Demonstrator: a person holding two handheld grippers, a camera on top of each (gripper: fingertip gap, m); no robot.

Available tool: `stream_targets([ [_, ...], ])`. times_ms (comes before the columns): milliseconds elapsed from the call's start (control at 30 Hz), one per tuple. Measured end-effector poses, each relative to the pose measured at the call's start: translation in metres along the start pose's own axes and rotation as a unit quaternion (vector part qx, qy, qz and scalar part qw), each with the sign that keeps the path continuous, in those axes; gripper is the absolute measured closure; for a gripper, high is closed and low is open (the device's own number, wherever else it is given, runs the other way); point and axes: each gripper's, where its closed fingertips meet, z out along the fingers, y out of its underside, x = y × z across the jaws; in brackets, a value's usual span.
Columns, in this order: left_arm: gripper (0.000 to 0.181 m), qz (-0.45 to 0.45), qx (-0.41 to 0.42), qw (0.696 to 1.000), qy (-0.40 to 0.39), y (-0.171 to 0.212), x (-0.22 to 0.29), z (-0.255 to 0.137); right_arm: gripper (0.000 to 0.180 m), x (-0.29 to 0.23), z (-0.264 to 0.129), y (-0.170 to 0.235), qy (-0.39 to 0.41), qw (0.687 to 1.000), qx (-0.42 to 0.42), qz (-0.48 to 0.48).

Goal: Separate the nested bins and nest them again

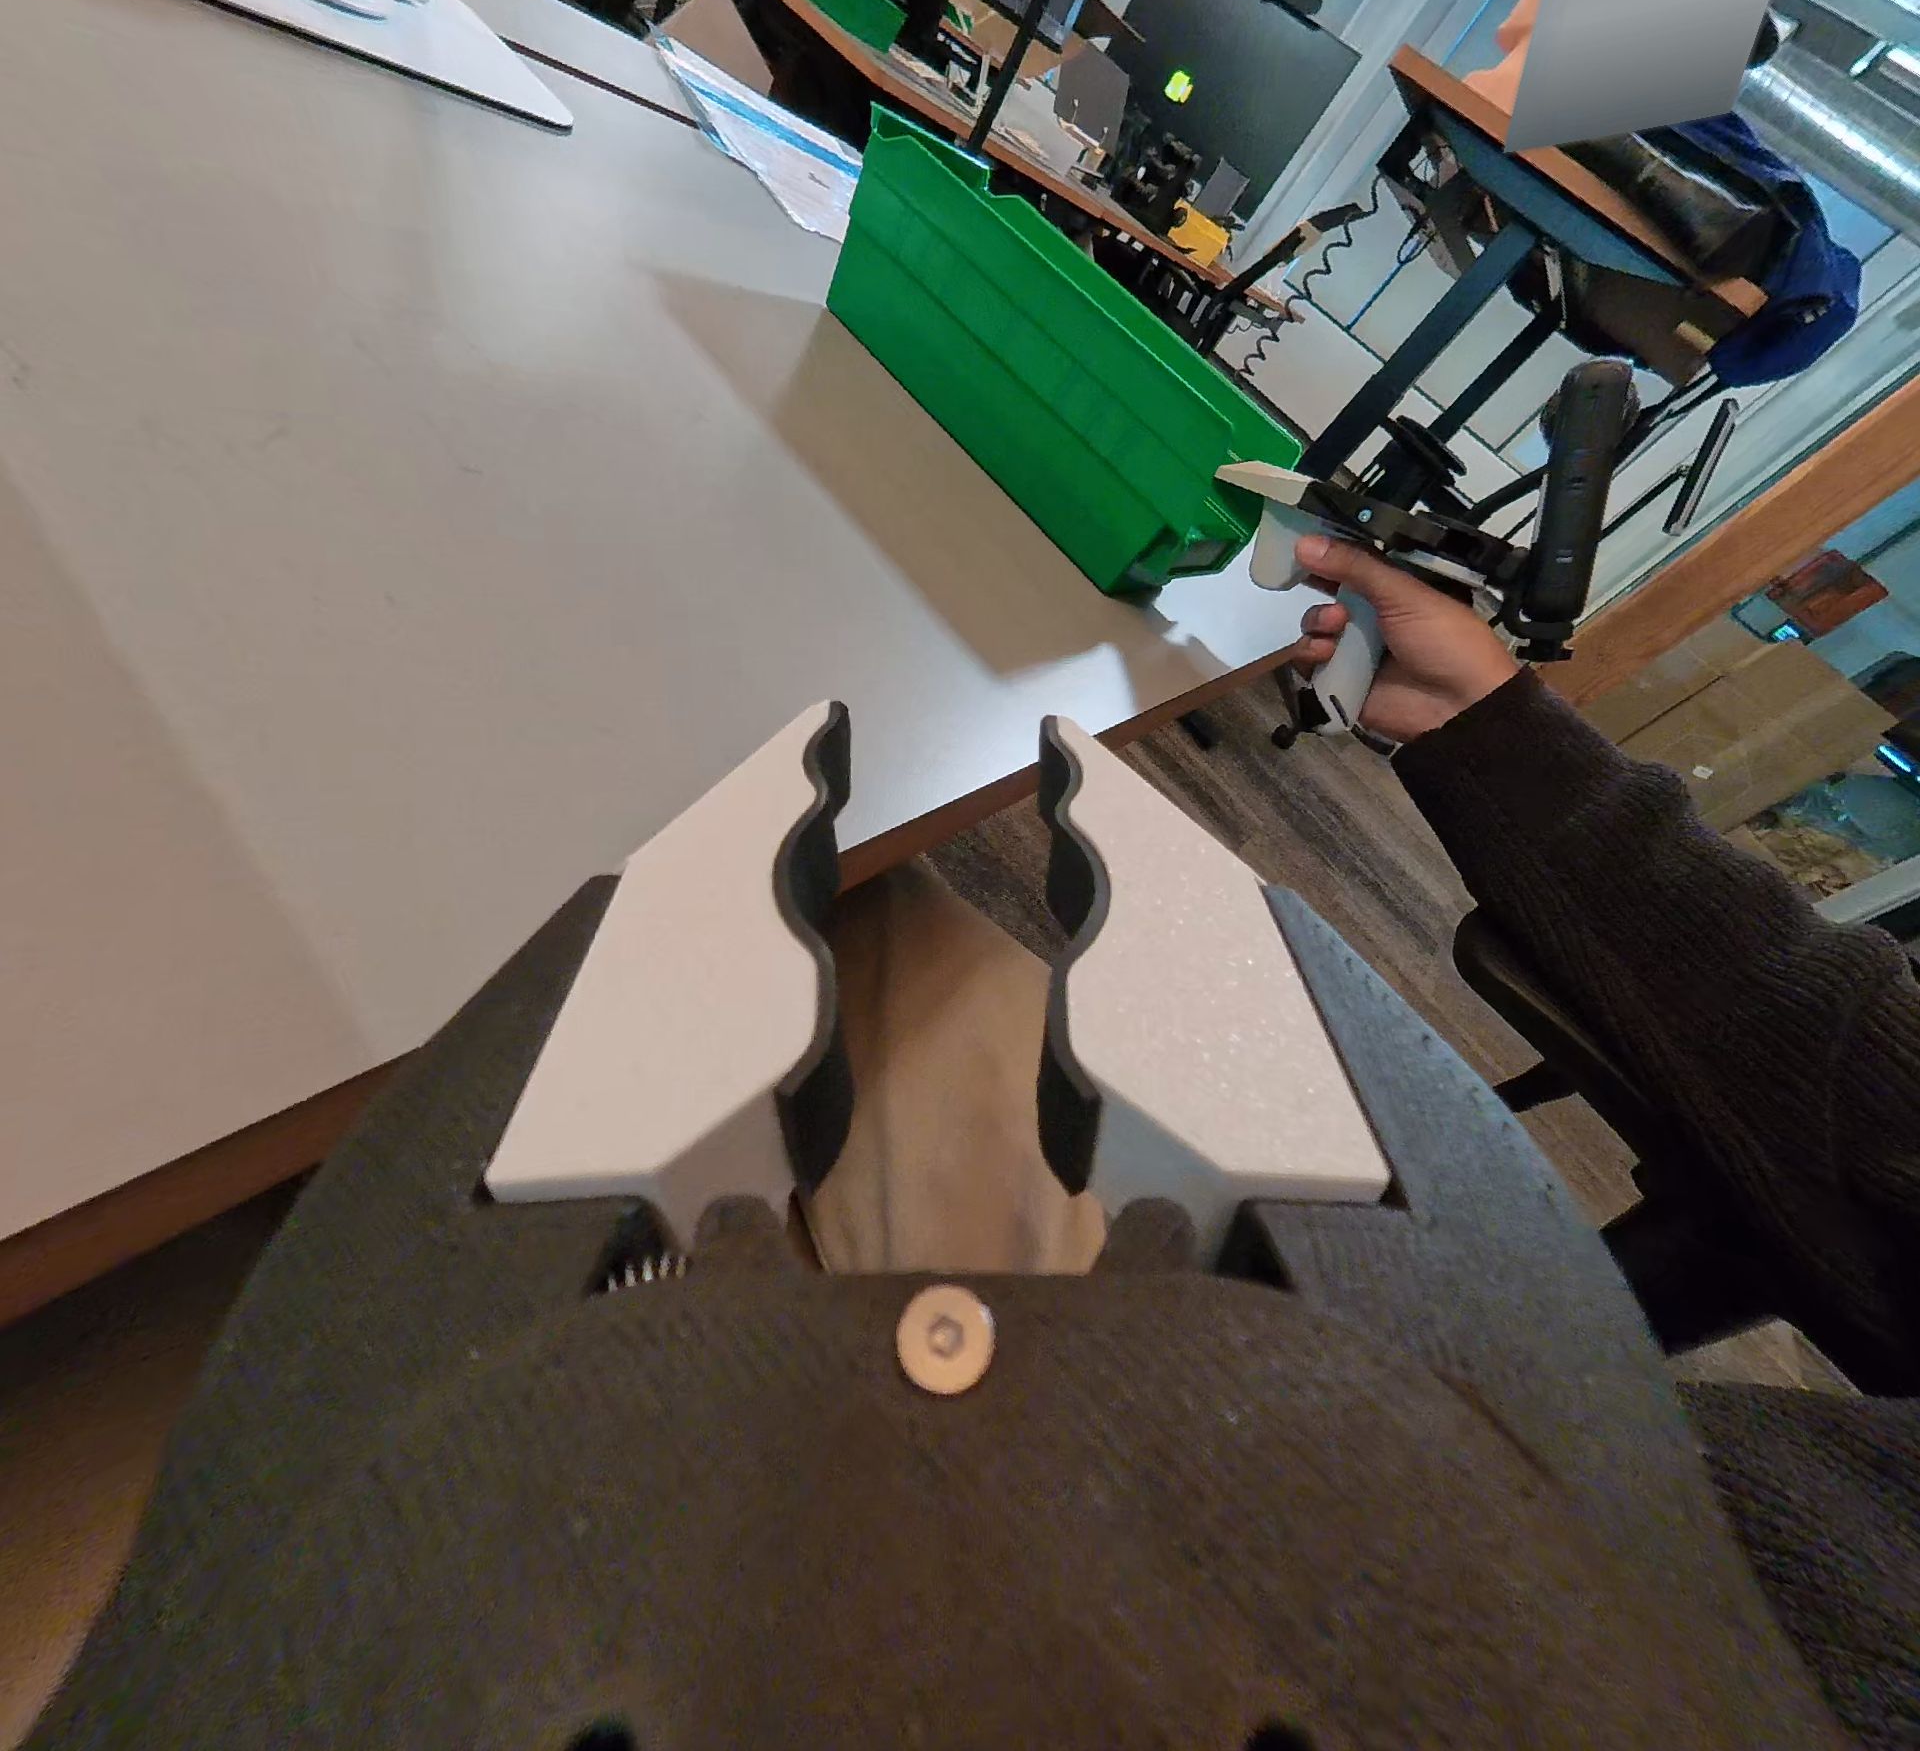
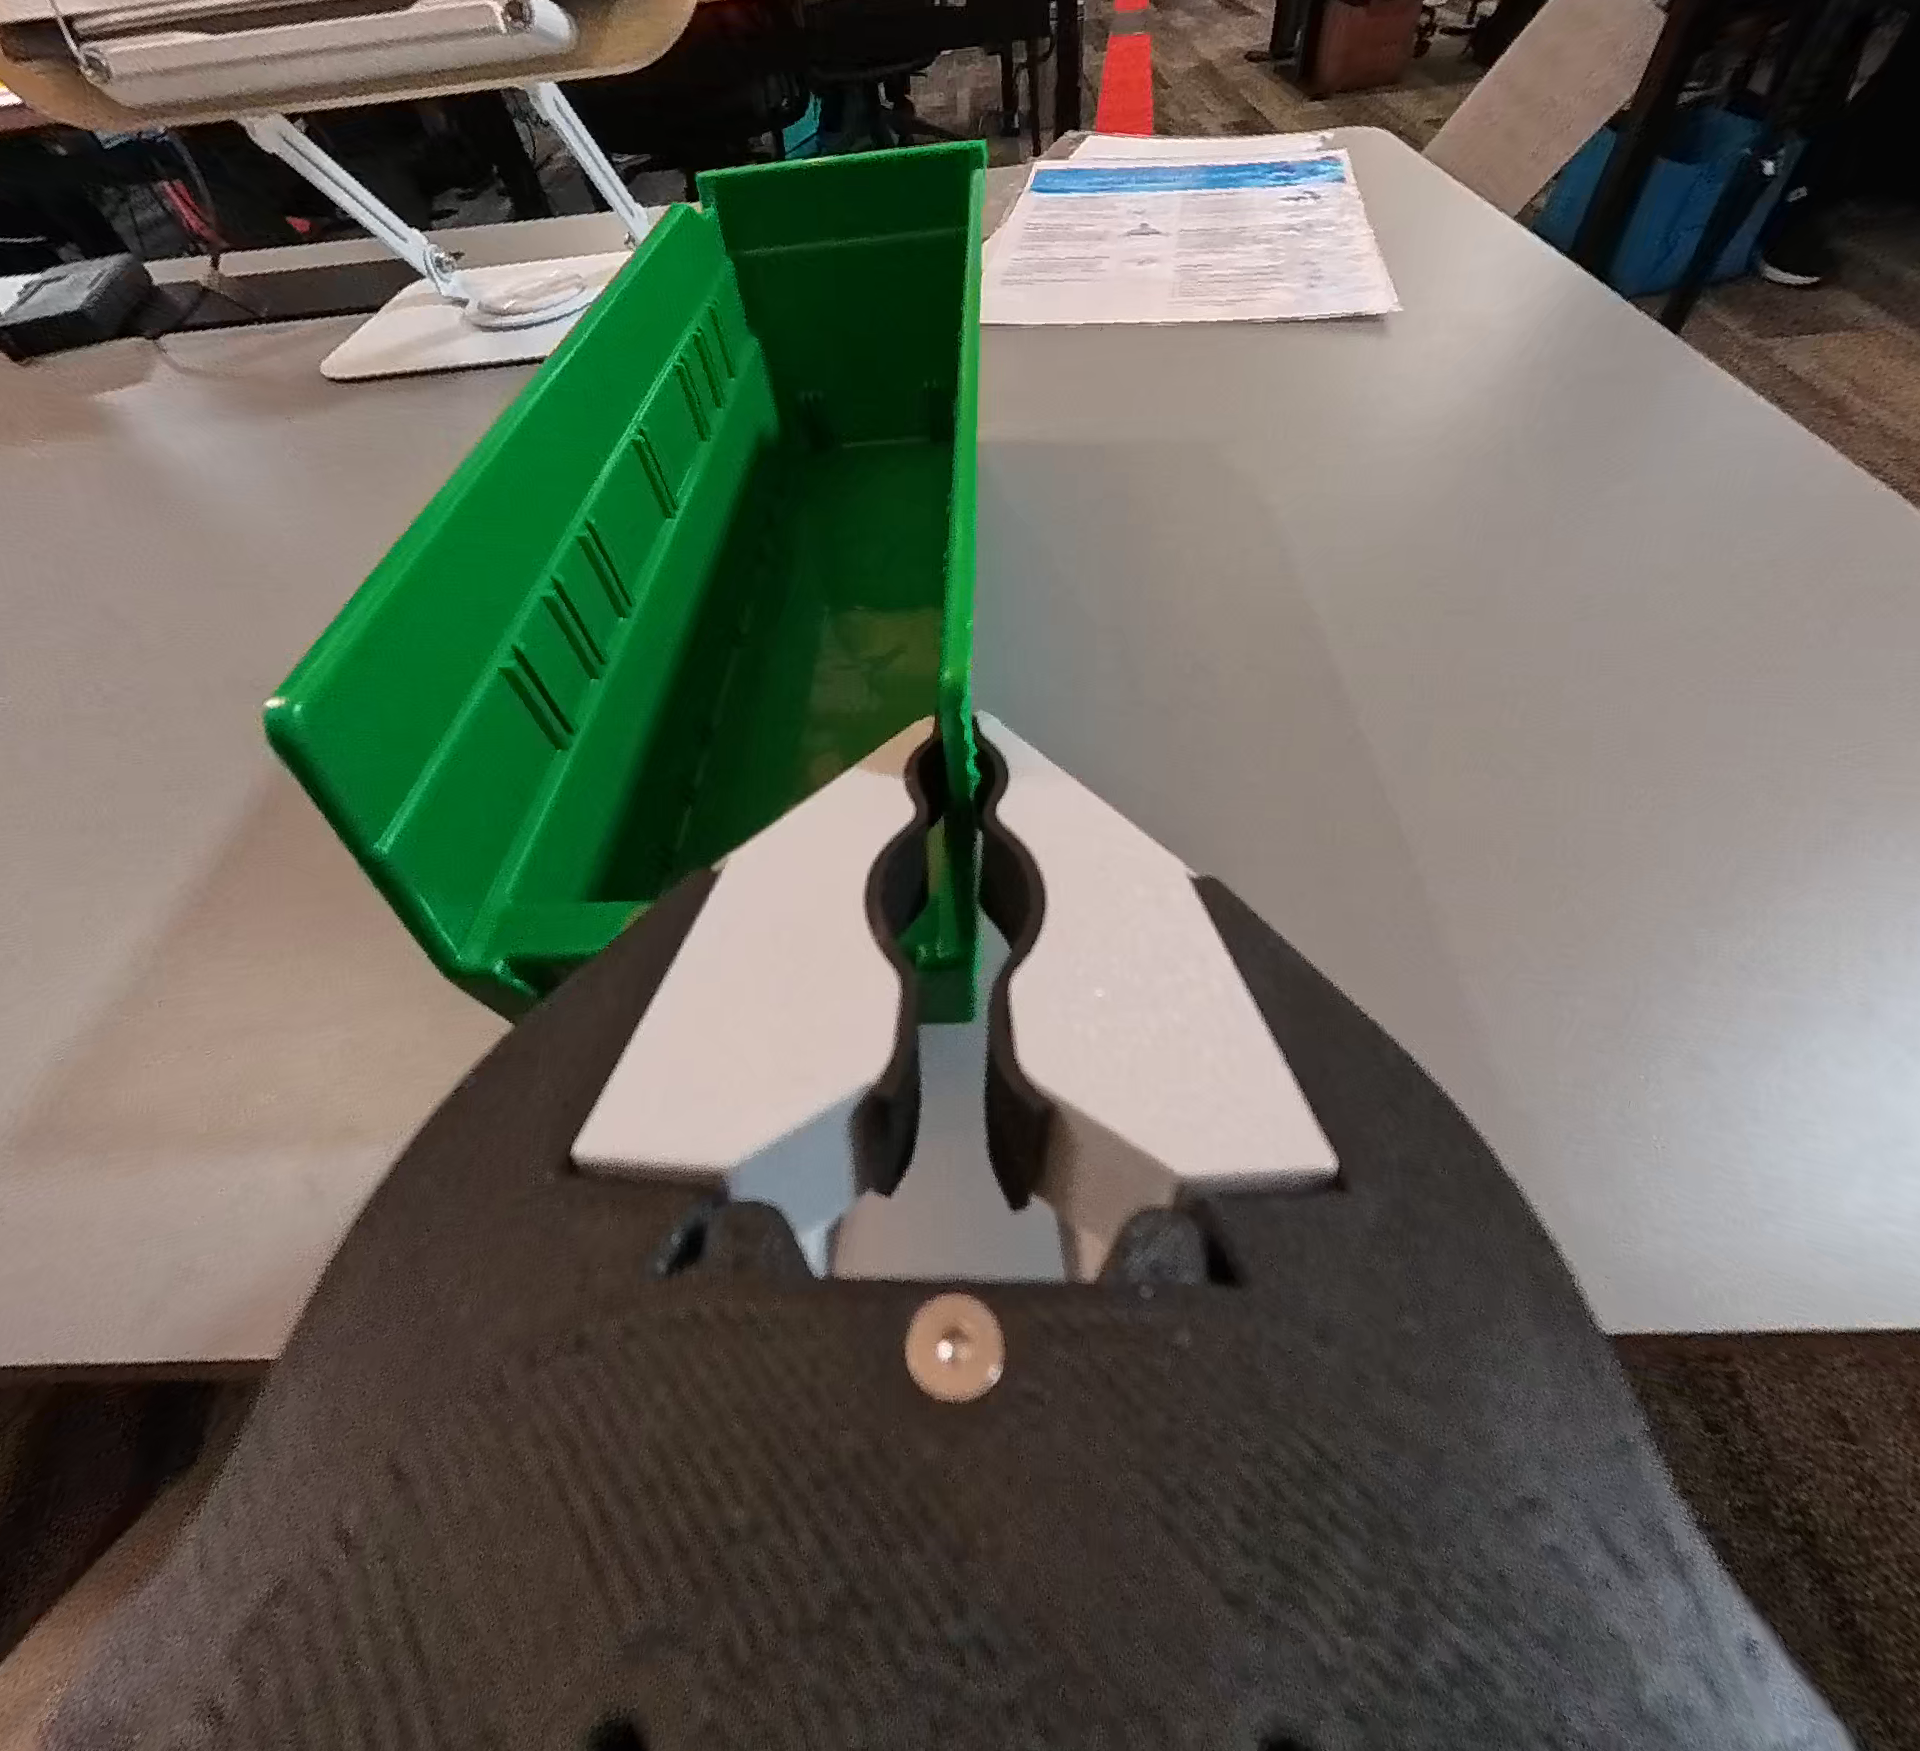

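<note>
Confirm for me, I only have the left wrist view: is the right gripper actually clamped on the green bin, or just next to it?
Observer: Clamped. In the right wrist view the right gripper is shut on the right-hand side wall of the green bin, near its front end.
Operator: Anything inside the bin? I only see its outside.
Observer: Nothing loose; the right wrist view looks into it and shows bare green floor.
Operator: What's beyond it on the table?
Observer: A printed sheet lies flat past the bin to the right, and a white stand base sits to its left.
Operator: And my left gripper?
Observer: Your own view covers that: left gripper open, empty, at the table edge.
</note>
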Motion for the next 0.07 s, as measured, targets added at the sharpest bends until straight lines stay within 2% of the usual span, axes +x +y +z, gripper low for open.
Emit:
stream_targets([
  [33, 0.147, -0.001, 0.000, 1.000, 0.000, -0.0001, 0.0000, 0.0000, 0.179, -0.0007, 0.0001, 0.0001, 0.000, 1.000, -0.001, -0.005],
  [67, 0.147, -0.001, 0.001, 1.000, 0.000, -0.0003, 0.0000, -0.0001, 0.179, -0.0012, 0.0003, 0.0002, 0.000, 1.000, -0.001, -0.011],
])
